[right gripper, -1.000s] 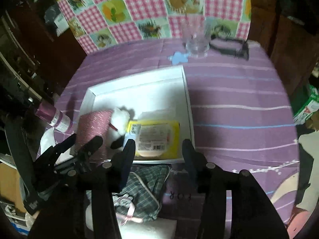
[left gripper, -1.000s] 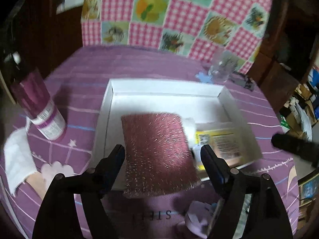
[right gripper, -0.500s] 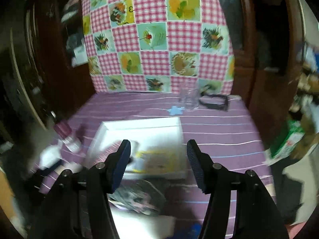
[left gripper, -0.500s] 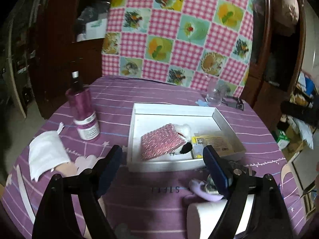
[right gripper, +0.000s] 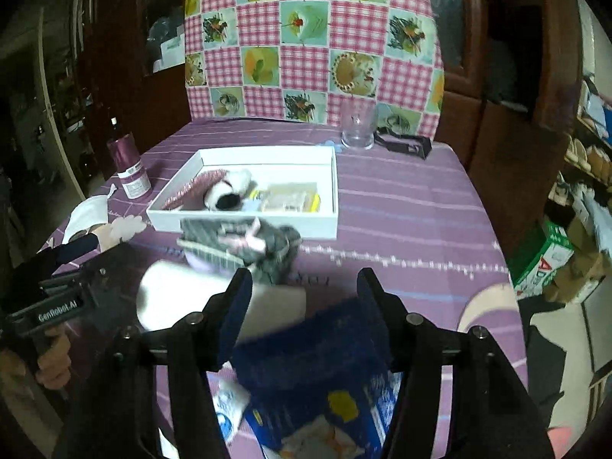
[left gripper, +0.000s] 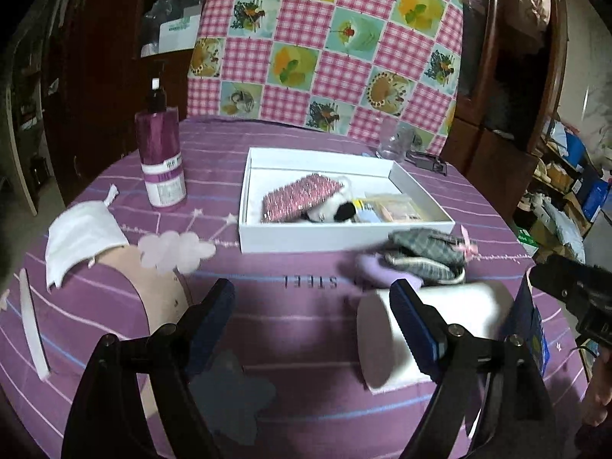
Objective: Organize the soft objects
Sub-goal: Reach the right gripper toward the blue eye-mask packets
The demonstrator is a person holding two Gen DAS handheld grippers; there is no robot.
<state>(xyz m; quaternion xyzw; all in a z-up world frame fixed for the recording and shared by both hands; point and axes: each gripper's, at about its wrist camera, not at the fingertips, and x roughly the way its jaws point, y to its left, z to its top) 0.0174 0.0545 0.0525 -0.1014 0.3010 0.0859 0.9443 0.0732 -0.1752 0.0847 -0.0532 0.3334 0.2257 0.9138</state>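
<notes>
Cloth bundle (left gripper: 424,256), grey checked and limp, lies on the table (left gripper: 306,325) against the white box's (left gripper: 325,239) near edge. It looks light and floppy; pinch its bunched middle. Both grippers, left (left gripper: 311,317) and right (right gripper: 304,302), gape empty.

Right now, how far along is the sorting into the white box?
Done: the pink sparkly pouch, a black-and-white plush and a yellow packet lie in the white box. In hand: nothing; left gripper and right gripper are both open. Left: the grey plaid cloth, white roll and blue pack remain outside it.
</notes>
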